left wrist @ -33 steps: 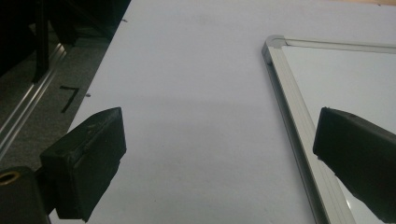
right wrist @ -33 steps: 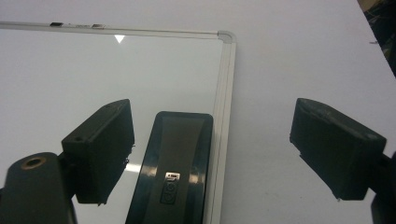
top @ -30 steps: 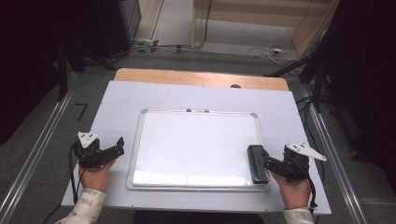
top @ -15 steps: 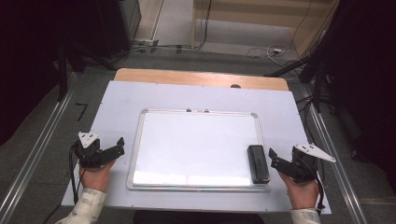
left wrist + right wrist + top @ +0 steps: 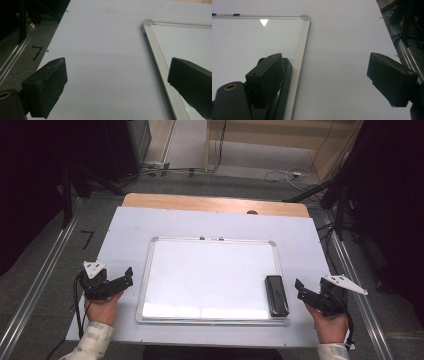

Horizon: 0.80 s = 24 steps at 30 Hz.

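- The whiteboard (image 5: pixel 210 275) lies flat in the middle of the table (image 5: pixel 125 227), nearer the front edge, and its face looks blank, so any wiping seems done.
- The black eraser (image 5: pixel 276 295) rests on the board by its right rim, near the front right corner, touched by neither tool.
- The right tool (image 5: pixel 311 296) sits just beside the eraser over the table's right edge strip, jaws wide with nothing between them.
- The left tool (image 5: pixel 120 282) waits near the front left corner, jaws equally wide, holding nothing.
- What is left, I judge, is little; faint marks might escape this glare.
- The table top is pale and bare around the board; cables (image 5: pixel 280 175) trail over the grey floor beyond its far edge.
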{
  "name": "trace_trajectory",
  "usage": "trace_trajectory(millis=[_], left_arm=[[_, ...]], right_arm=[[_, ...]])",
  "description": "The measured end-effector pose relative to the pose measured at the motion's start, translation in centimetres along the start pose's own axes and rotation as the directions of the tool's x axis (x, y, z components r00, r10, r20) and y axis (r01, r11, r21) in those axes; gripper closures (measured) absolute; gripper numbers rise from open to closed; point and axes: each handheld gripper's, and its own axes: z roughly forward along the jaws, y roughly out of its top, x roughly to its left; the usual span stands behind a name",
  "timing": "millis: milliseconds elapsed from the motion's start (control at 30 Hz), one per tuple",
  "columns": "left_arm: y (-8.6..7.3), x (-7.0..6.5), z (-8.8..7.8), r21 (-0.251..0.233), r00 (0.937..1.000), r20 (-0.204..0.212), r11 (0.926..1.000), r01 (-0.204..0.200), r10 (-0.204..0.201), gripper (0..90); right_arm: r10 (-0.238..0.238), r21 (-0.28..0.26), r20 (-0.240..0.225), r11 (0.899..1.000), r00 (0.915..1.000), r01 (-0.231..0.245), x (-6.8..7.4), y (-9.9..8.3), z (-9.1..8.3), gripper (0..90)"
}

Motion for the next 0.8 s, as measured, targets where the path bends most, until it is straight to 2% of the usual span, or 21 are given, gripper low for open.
trace_trajectory(millis=[533, 800], left_arm=[[0.0, 0.0, 0.0, 0.0, 1.0, 0.001, 1.0, -0.001, 0.001, 3.0], [0.0, 0.0, 0.0, 0.0, 1.0, 0.002, 1.0, -0.002, 0.002, 3.0]], right_arm=[[0.027, 0.003, 0.048, 1.0, 0.9985, -0.027, -2.5, -0.5, -0.1, 12.9], [0.035, 0.004, 0.07, 0.999, 0.9969, -0.035, -3.2, -0.7, 0.1, 12.9]])
